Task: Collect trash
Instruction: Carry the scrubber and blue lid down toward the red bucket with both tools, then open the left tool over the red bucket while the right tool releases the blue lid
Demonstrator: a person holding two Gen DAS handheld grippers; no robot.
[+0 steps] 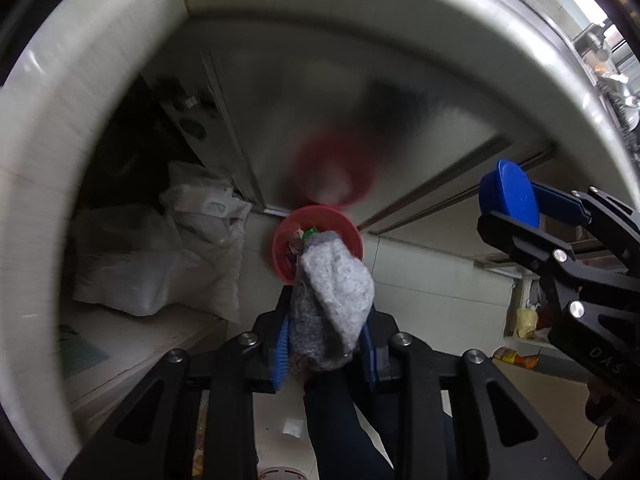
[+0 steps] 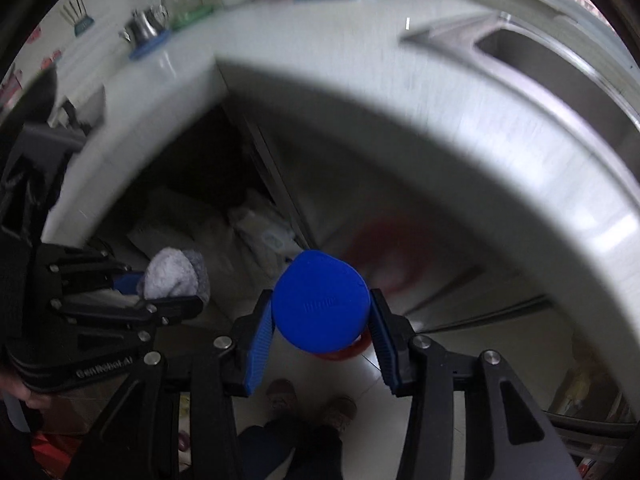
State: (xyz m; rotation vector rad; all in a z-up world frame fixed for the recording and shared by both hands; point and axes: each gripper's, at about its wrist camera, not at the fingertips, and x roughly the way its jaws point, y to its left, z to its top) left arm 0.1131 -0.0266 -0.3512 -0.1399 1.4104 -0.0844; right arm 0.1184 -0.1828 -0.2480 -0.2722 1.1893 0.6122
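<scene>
Left wrist view: the left hand-held gripper (image 1: 326, 354) pinches a grey rag (image 1: 332, 308) between its blue pads (image 1: 281, 354). The rag's long axis runs along the fingers, its far end pointing straight at the red bin (image 1: 348, 236) on the floor below. The bin is partly hidden behind the rag; some scraps and a green bit show inside it. So the bin lies dead ahead of this hand-held gripper and beneath it. White bags (image 1: 168, 256) are heaped to the left of the bin, against the cabinet. Right of the bin, higher in the view, the right hand-held gripper (image 1: 516, 204) clamps a blue lid (image 1: 514, 194). The white surface (image 1: 48, 160) edge curves overhead, blurred.

Right wrist view: the right hand-held gripper (image 2: 320, 320) is closed on the blue lid (image 2: 320, 300), its flat face towards the camera and its pads pressing opposite edges. The bin (image 2: 344, 354) shows only as a red sliver just under the lid, so it lies ahead here too. Left of the bin, the left hand-held gripper (image 2: 168, 288) carries the rag (image 2: 172, 276). The person's shoes (image 2: 312, 400) stand on the floor near the bin.

Judging by this, both hands are lined up over the bin, neither plainly nearer; letting go should drop both pieces in.
</scene>
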